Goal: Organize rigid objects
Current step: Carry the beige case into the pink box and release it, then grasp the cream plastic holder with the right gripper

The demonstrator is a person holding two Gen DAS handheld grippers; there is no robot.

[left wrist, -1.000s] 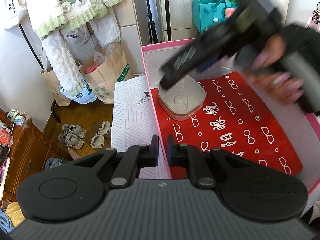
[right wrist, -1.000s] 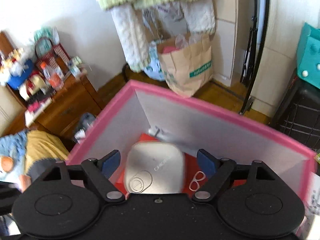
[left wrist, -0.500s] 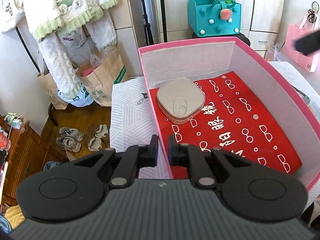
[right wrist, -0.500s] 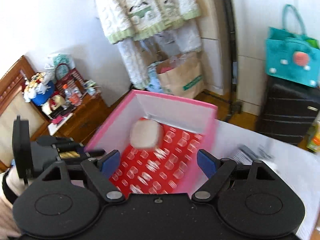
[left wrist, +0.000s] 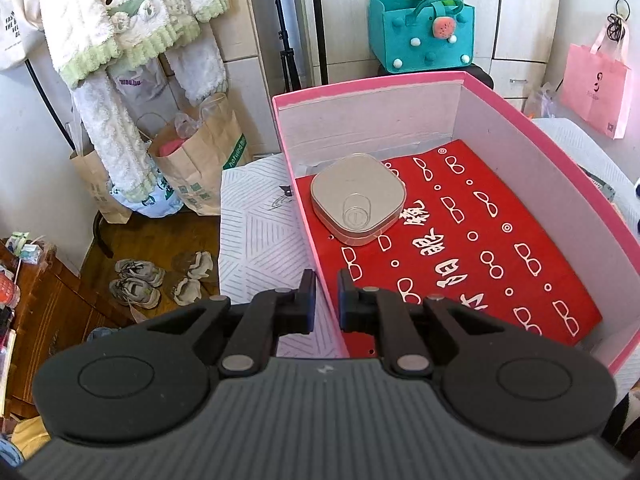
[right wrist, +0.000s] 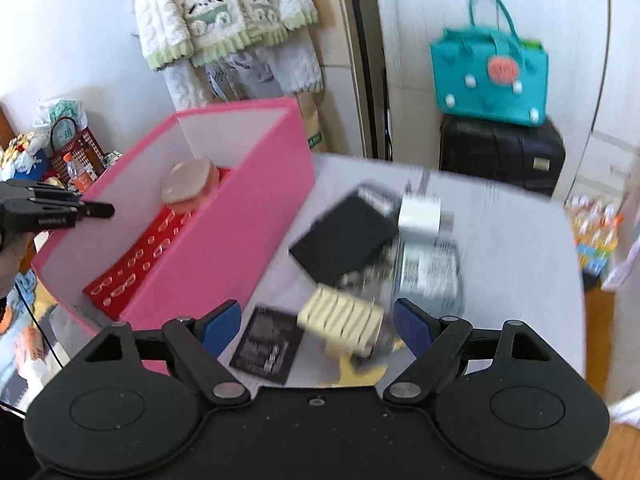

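A pink box (left wrist: pixel 540 152) with a red patterned liner (left wrist: pixel 480 248) stands on the white table. A beige rounded-square case (left wrist: pixel 357 199) lies in its far left corner. My left gripper (left wrist: pixel 325 306) is shut on the box's left wall, one finger on each side. In the right wrist view the box (right wrist: pixel 224 240) is at left with the case (right wrist: pixel 190 184) inside, and the left gripper (right wrist: pixel 106 211) reaches in from the left edge. My right gripper (right wrist: pixel 318 324) is open and empty above loose items: a cream ribbed object (right wrist: pixel 340 318), a black leaflet (right wrist: pixel 267 344), a black square (right wrist: pixel 344 238), a white adapter (right wrist: pixel 420 214).
A grey labelled box (right wrist: pixel 430 272) lies among the loose items, blurred. A teal bag (right wrist: pixel 492 80) sits on a black suitcase (right wrist: pixel 500 154) behind the table. Paper bags (left wrist: pixel 200 160) and shoes (left wrist: pixel 136 284) are on the floor at left, by a wooden cabinet (left wrist: pixel 44 304).
My right gripper has left the box, where it hung over the beige case, and swung right over the loose items on the table. The left gripper has kept its grip and place.
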